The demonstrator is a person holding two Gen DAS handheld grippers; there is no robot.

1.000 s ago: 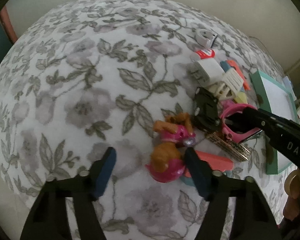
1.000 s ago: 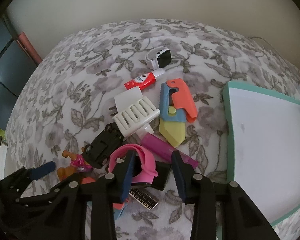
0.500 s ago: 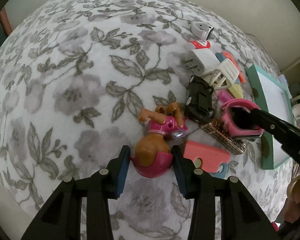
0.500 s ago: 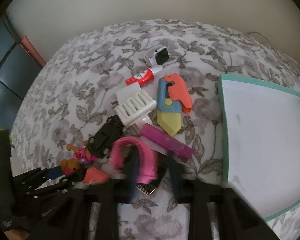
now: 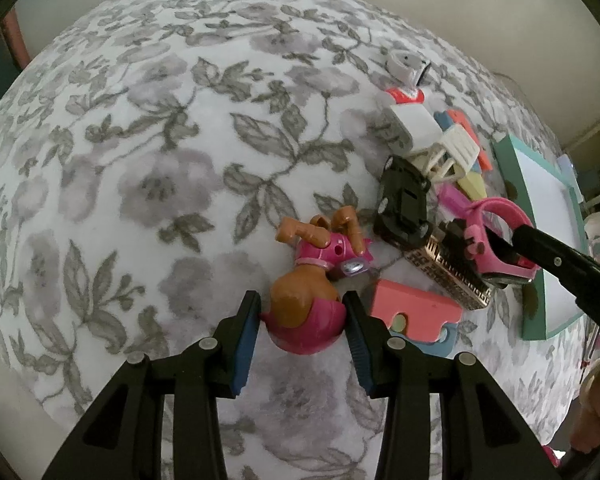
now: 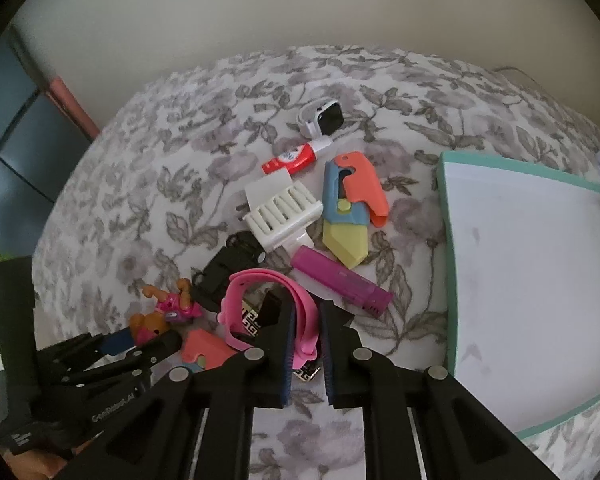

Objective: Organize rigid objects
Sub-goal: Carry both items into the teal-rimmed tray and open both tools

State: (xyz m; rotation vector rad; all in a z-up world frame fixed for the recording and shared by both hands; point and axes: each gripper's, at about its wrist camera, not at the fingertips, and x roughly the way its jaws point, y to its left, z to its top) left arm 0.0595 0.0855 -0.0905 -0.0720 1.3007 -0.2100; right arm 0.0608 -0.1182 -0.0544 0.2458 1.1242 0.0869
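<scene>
Both sets of jaws have just been closing, and each now has a thing between its pads. We read that as two grasps made at once, so the sorting can start from the near edge of the pile.

Left gripper [image 5: 302, 322]: jaws clamped on the toy dog [image 5: 306, 312], pads pressing the pink base on both sides. The dog's head and ears point away from the jaws; it appears to rest on the floral bedspread [image 5: 140, 160], not lifted yet.

Right gripper [image 6: 305, 354]: jaws together on the pink wristband [image 6: 284, 300], pinching one side of the loop. The rest of the band arcs forward over the gold patterned bar [image 5: 448, 276] and sits beside the black clip [image 6: 228, 268]. Seen from the left wrist, the band [image 5: 496, 240] looks raised off the pile.

The teal tray [image 6: 446, 240] lies to the right of the pile, with nothing in it as far as we can see. We judge it the likely drop spot.

Left loose: the purple stick [image 6: 340, 280], white comb [image 6: 284, 216], folding knife toy [image 6: 352, 208], red tube [image 6: 296, 156], watch [image 6: 320, 118], coral block [image 5: 412, 312].

Risk: the band may drag the bar or clip when lifted.
</scene>
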